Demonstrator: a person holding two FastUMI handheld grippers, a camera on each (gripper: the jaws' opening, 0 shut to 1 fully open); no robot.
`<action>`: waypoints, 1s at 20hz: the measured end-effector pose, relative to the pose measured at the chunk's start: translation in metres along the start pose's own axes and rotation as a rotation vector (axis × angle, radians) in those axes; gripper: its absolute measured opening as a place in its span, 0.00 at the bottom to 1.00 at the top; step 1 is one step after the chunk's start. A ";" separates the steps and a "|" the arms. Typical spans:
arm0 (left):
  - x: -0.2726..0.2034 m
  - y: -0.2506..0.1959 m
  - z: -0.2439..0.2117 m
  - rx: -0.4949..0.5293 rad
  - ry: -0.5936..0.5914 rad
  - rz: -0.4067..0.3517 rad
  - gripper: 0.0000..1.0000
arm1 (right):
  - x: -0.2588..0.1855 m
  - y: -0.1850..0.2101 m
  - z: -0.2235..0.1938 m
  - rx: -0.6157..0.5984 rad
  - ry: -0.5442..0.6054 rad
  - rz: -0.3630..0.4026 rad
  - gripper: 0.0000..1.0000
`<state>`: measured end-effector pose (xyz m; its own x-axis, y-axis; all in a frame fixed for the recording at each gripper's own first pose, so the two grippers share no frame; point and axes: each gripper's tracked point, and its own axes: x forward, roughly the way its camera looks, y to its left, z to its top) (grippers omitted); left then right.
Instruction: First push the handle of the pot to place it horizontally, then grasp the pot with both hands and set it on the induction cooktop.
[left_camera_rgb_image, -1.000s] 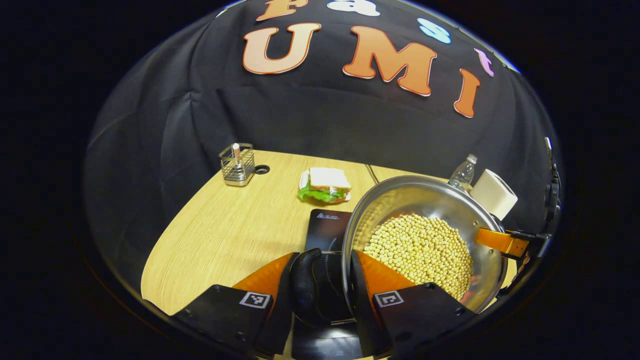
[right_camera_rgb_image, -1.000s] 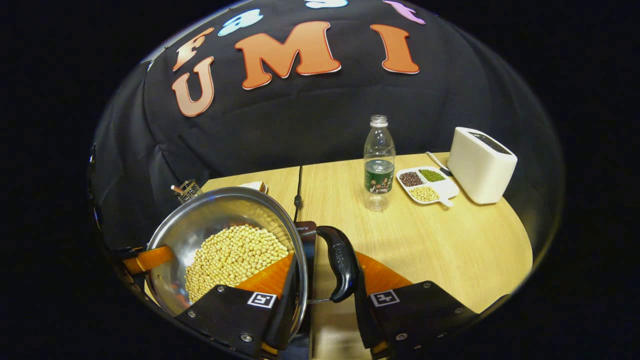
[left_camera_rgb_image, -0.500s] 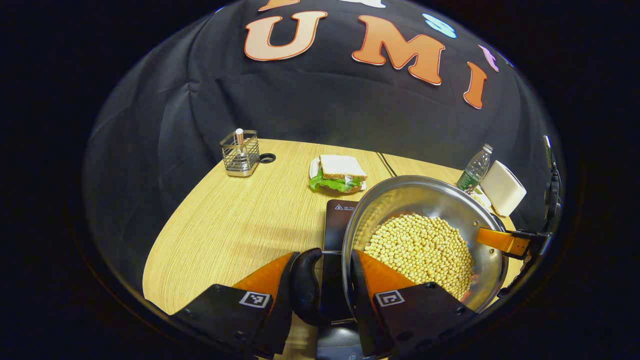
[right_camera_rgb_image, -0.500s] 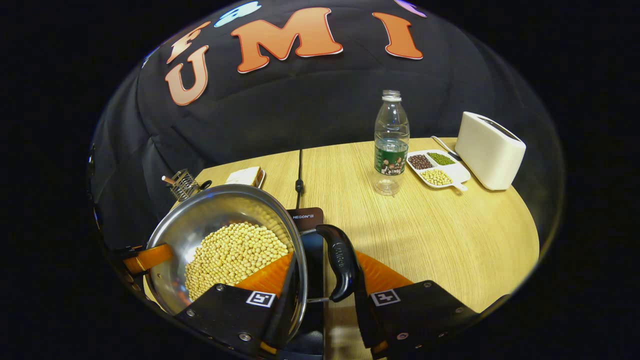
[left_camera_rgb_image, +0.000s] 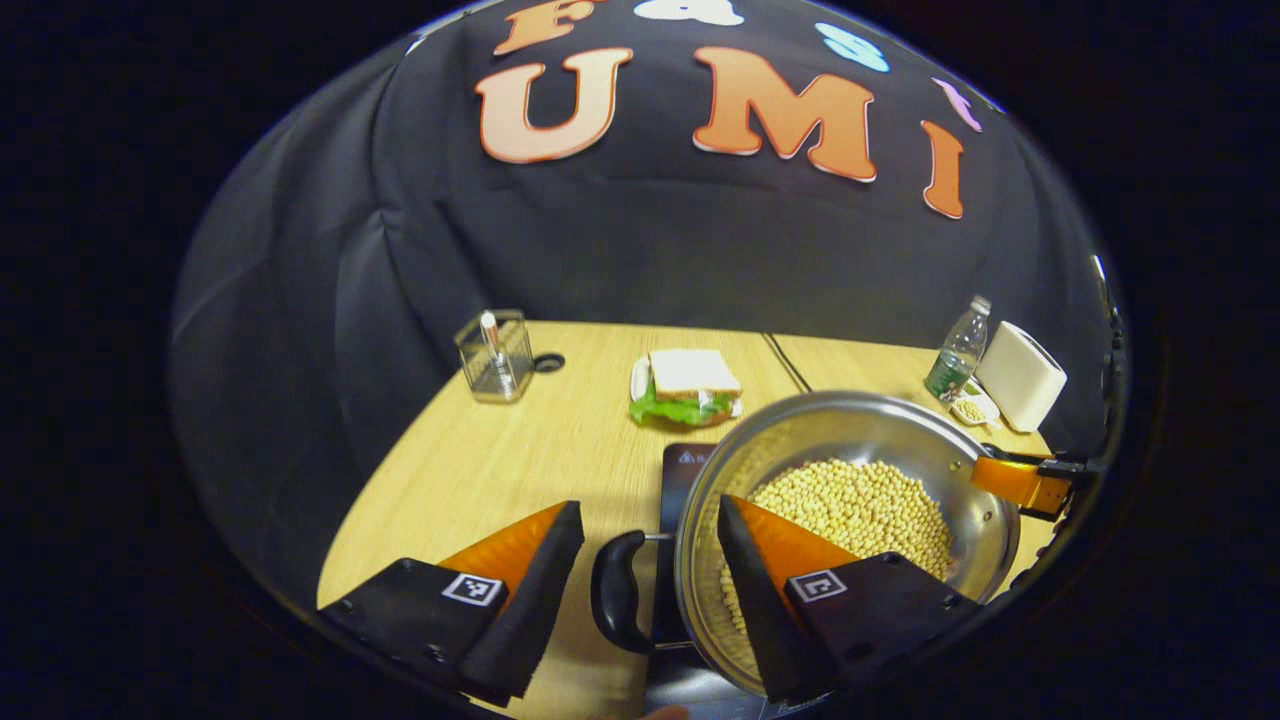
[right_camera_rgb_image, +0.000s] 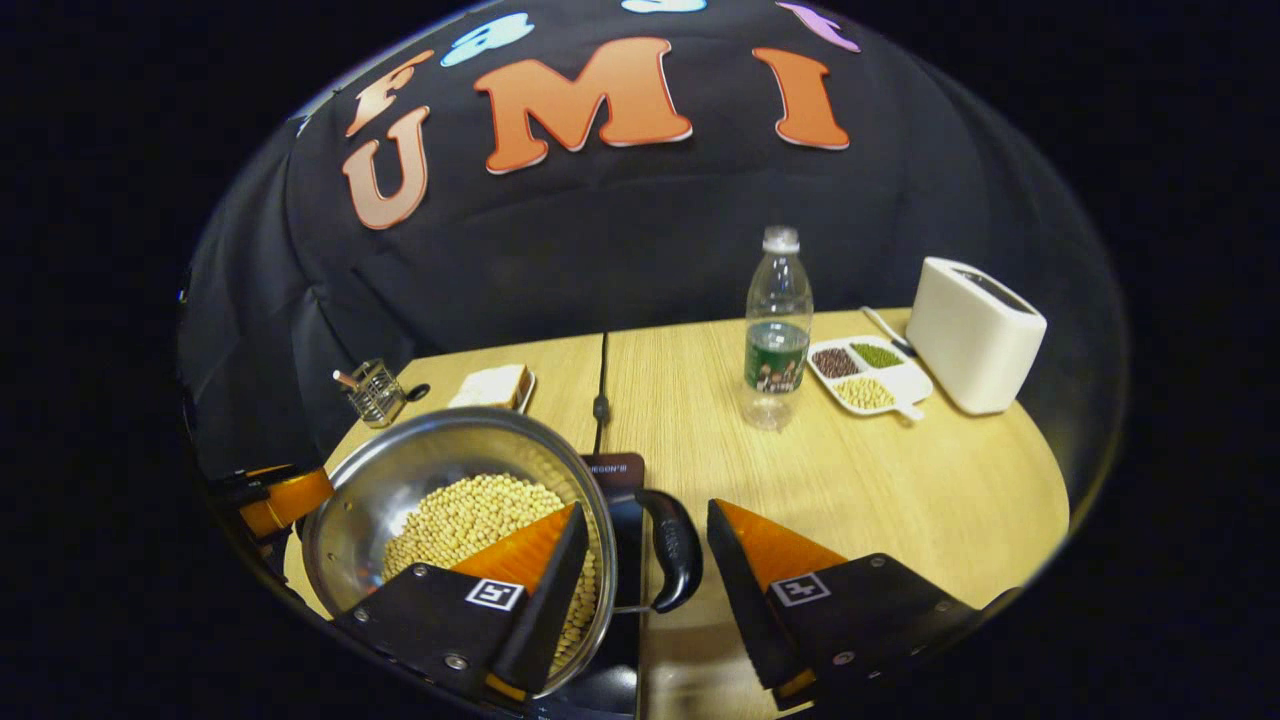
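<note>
A steel pot (left_camera_rgb_image: 850, 430) holding soybeans (left_camera_rgb_image: 860, 510) sits over the black induction cooktop (left_camera_rgb_image: 685, 465). In the left gripper view my left gripper (left_camera_rgb_image: 645, 560) is open, its fingers standing apart on either side of the pot's black side handle (left_camera_rgb_image: 610, 605) without touching it. In the right gripper view the same pot (right_camera_rgb_image: 400, 470) is at lower left. My right gripper (right_camera_rgb_image: 645, 560) is open around the other black handle (right_camera_rgb_image: 675, 560), one finger over the pot's rim. The cooktop (right_camera_rgb_image: 615, 470) peeks out beside the pot. Each view shows the other gripper at the pot's far side.
On the wooden table (right_camera_rgb_image: 900, 480) stand a water bottle (right_camera_rgb_image: 775, 330), a divided dish of beans (right_camera_rgb_image: 865, 365) and a white toaster (right_camera_rgb_image: 975, 335). A sandwich on a plate (left_camera_rgb_image: 688, 388) and a wire holder (left_camera_rgb_image: 493, 355) lie farther back. A cable (right_camera_rgb_image: 600, 380) runs to the cooktop.
Both grippers have opened and let go of the pot's handles, rising slightly. The pot has come down over the cooktop.
</note>
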<state>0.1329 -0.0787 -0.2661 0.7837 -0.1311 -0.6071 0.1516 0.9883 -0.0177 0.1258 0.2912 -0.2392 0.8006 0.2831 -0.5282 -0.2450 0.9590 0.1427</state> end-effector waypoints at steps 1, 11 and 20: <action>-0.009 -0.003 0.014 0.013 -0.040 0.007 0.90 | -0.009 -0.003 0.011 -0.016 -0.028 -0.001 0.80; -0.160 0.000 0.140 -0.049 -0.427 0.023 0.98 | -0.146 -0.065 0.116 -0.075 -0.311 -0.001 0.93; -0.294 0.043 0.194 -0.056 -0.632 0.094 0.98 | -0.274 -0.148 0.171 -0.111 -0.514 -0.081 0.93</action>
<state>0.0258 -0.0133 0.0657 0.9986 -0.0478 -0.0226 0.0469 0.9981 -0.0394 0.0359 0.0745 0.0278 0.9773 0.2055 -0.0514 -0.2051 0.9786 0.0143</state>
